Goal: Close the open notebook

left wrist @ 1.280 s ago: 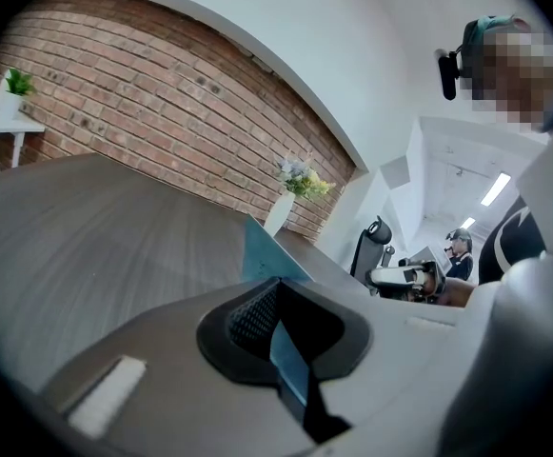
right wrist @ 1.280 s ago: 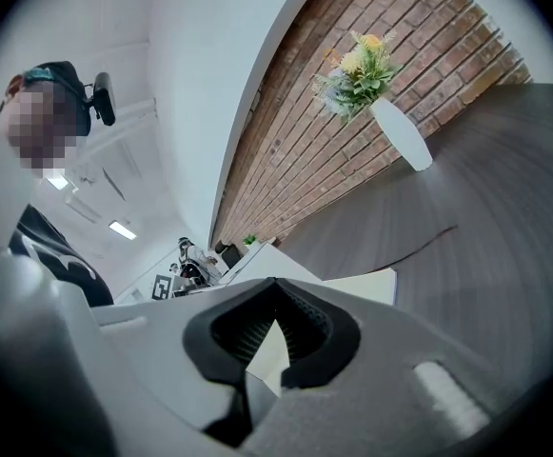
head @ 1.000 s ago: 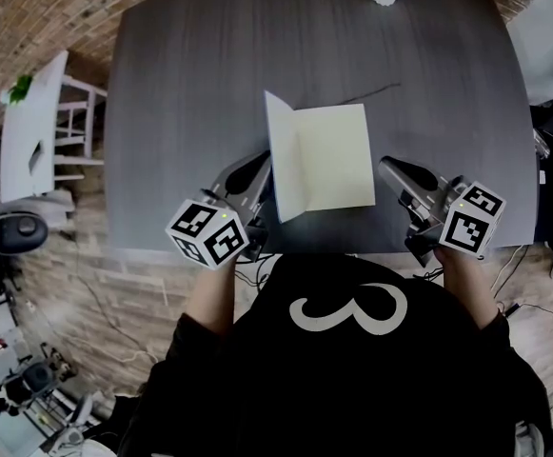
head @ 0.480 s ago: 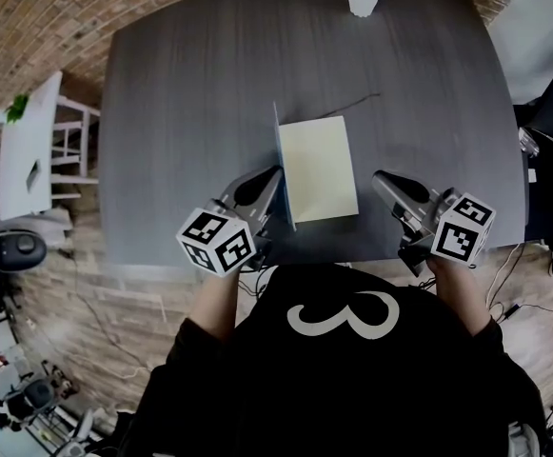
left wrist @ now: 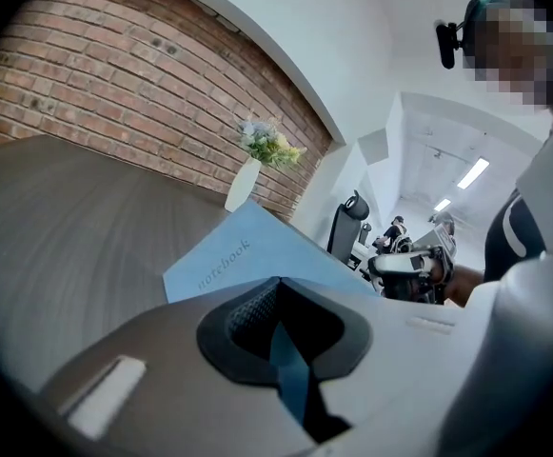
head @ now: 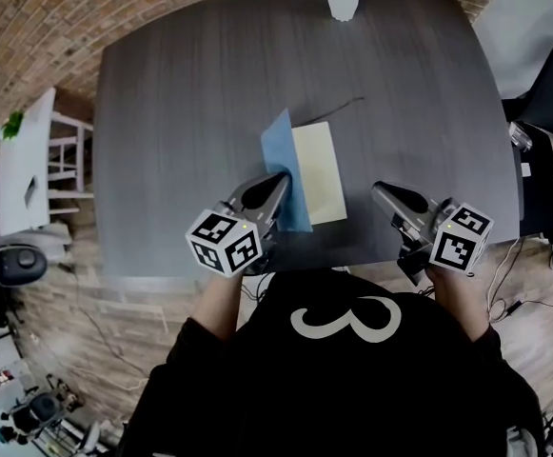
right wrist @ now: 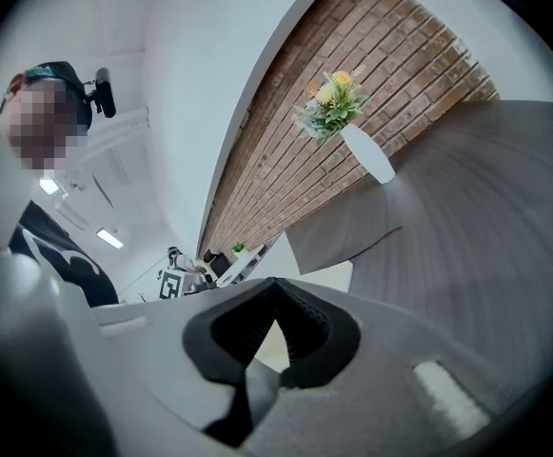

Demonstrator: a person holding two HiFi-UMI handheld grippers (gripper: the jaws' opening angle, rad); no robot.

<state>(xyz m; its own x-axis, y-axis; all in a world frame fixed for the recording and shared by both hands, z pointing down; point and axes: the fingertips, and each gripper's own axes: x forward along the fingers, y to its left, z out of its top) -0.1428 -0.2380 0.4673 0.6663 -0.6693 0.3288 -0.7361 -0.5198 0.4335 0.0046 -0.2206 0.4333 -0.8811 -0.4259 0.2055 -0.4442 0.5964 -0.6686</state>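
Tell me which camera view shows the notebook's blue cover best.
The left gripper view: the blue cover fills the middle, its lettering readable, its edge pinched in the left gripper. The head view shows it as a tilted blue strip over the cream page. The right gripper view shows no blue at all.

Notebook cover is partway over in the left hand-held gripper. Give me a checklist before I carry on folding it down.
1. Left hand-held gripper clamped on blue cover: ok, the cover's edge sits between its jaws.
2. Cover tipped past upright, over cream page: ok.
3. Notebook closed: not ok, most of the page is exposed.
4. Right hand-held gripper out of the cover's path: ok, jaws together, empty, right of the page.
5. Exposed page free of objects: ok; under the cover, cannot tell.
6. Thin cable clear of the notebook's far edge: cannot tell.
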